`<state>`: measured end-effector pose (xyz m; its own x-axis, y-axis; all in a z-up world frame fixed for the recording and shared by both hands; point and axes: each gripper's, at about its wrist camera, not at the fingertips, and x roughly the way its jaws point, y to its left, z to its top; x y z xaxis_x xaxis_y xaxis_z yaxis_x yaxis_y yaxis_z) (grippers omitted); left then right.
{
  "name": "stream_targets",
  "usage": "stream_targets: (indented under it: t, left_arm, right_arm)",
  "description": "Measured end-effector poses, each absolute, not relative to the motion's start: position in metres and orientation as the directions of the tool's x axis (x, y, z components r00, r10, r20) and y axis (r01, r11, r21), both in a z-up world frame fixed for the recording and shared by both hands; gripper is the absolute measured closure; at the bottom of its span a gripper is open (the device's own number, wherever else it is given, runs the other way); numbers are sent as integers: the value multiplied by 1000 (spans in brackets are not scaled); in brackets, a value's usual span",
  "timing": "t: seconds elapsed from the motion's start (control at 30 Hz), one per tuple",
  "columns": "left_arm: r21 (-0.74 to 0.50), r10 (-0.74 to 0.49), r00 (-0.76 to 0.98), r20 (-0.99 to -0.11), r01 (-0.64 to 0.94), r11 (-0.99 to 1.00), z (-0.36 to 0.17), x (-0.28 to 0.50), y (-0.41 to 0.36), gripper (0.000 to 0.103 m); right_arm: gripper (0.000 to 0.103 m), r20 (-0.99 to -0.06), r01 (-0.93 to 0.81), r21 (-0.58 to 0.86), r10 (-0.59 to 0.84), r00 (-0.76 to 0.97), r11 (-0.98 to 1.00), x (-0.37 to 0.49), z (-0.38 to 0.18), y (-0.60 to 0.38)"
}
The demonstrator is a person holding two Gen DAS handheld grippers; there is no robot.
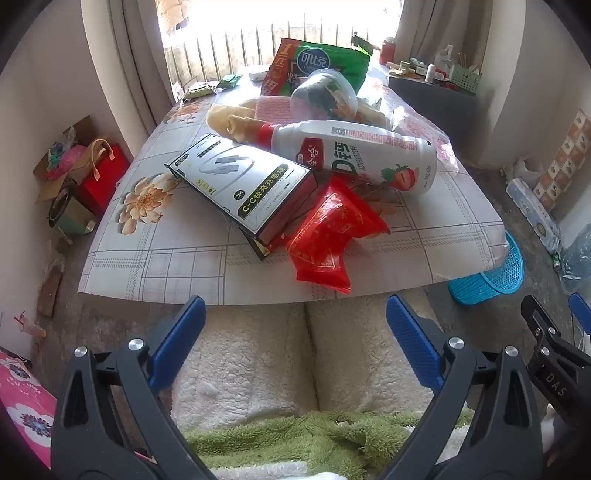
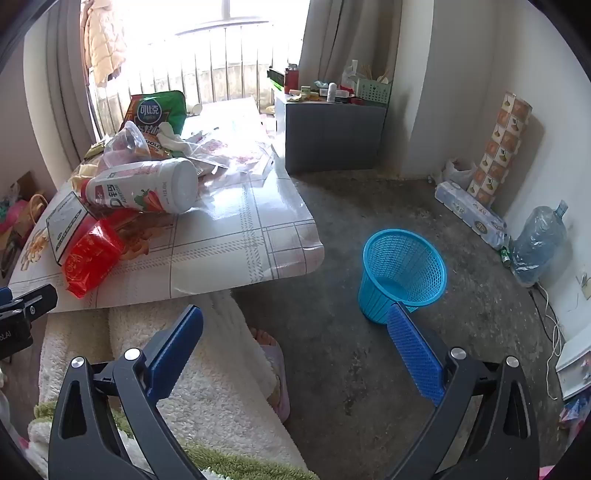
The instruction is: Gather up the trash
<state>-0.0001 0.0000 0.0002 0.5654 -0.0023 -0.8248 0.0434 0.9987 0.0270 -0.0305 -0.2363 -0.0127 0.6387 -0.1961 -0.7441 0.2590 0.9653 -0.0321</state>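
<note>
Blown-out daylight from the window (image 1: 280, 22); fisheye-bent, vignetted edges.

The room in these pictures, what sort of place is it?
Most likely a lived-in room at home: a low table with a flowered cover bears snack wrappers and a drink bottle, curtains frame a barred window, and a blue mesh basket stands on the bare floor.

Bright barred window (image 2: 207, 55), concrete floor (image 2: 351, 221)

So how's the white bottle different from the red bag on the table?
The white bottle is rigid, lies on its side atop the pile, and shows a strawberry picture. The red bag is soft, crinkled and see-through, and sits lower, nearer the table's front edge. Both lie on the table.
</note>
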Motion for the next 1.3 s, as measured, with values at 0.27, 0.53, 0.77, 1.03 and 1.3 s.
stream_targets:
  t: [0.27,0.53,0.77,1.03,1.3]
  left_arm:
    - [25,-7,569,-822,48,999,4,-1,-2,9]
    - [23,-10,577,-817,50,999,6,-5,-2,9]
    - [22,-10,579,-815,49,999,6,-5,-2,9]
    - [23,-9,579,-815,49,999,6,-6,-2,9]
    - [24,-5,575,-818,44,999,4,-5,0,9]
  right_arm:
    - [6,-736,267,-33,-204,645,963,-32,-9,-238]
    - [6,-729,262,-31,-201,654,965,-36,-6,-238]
    - [6,-727,262,-32,-202,656,965,-36,-5,-238]
    - [6,-728,263,-28,-200,656,964,-36,-3,-239]
    - [6,-729,263,-26,-198,655,964,-35,-6,-240]
